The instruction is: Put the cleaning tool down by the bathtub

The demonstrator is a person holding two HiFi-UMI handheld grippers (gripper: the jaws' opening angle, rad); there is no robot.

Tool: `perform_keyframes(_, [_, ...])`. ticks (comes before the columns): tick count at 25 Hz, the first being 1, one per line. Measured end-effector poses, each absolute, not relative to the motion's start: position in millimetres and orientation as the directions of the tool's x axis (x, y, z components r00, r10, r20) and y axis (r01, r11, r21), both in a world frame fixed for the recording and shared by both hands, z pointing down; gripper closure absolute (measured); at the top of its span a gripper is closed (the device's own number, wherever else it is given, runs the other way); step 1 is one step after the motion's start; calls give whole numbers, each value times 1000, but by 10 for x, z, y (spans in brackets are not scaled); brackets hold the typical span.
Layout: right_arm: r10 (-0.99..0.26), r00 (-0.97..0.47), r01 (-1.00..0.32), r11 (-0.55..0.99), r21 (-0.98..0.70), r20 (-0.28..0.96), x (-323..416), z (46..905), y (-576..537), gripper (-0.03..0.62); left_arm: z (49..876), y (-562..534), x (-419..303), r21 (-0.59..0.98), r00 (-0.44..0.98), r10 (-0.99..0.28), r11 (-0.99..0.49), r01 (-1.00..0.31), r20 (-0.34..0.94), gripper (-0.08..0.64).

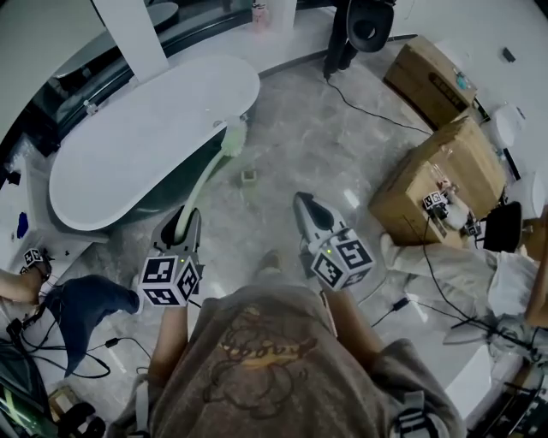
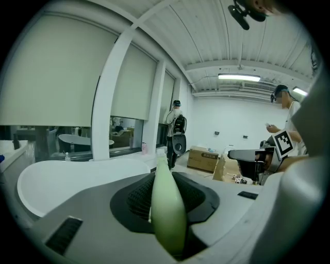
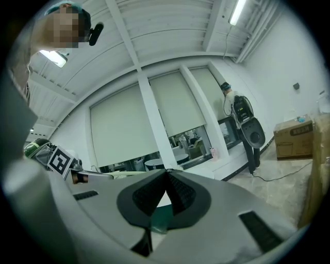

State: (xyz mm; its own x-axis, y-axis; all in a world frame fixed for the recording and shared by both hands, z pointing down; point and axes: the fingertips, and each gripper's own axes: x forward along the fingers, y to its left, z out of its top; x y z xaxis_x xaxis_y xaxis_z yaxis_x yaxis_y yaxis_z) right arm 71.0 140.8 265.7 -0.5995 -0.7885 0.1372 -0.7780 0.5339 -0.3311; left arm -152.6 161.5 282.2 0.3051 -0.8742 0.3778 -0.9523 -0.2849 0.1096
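Note:
The cleaning tool [image 1: 210, 175] is a pale green long-handled brush with a whitish head by the bathtub's near end. My left gripper [image 1: 184, 224] is shut on the lower end of its handle. In the left gripper view the green handle [image 2: 167, 206] runs up between the dark pads of the left gripper [image 2: 166, 178]. The white oval bathtub [image 1: 145, 128] lies at the upper left, ahead of the left gripper; its rim [image 2: 77, 178] also shows in that view. My right gripper [image 1: 303, 204] hangs over the marble floor to the right, its jaws shut with nothing between them; their tips meet in the right gripper view [image 3: 166, 172].
A small pale block [image 1: 248, 177] sits on the floor just beyond the brush. Cardboard boxes [image 1: 441, 175] stand at the right, a black stand-mounted device [image 1: 368, 24] at the top, and cables [image 1: 377, 111] cross the floor. A white pillar [image 1: 128, 34] rises behind the tub. A person [image 2: 176, 129] stands far off.

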Motion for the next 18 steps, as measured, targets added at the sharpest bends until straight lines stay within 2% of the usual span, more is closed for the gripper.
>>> perform_keyframes(7, [-768,-623,-761,549,-345,150,1008,2796,877,594,2802,1088,-1292,102,269,-896,-248,-963,355,453])
perform_keyframes(18, [-734,-649,-744,558,-369,200,746,3022,295,594,2946,477,-1380,124,275,-884,-246,-961,377,454])
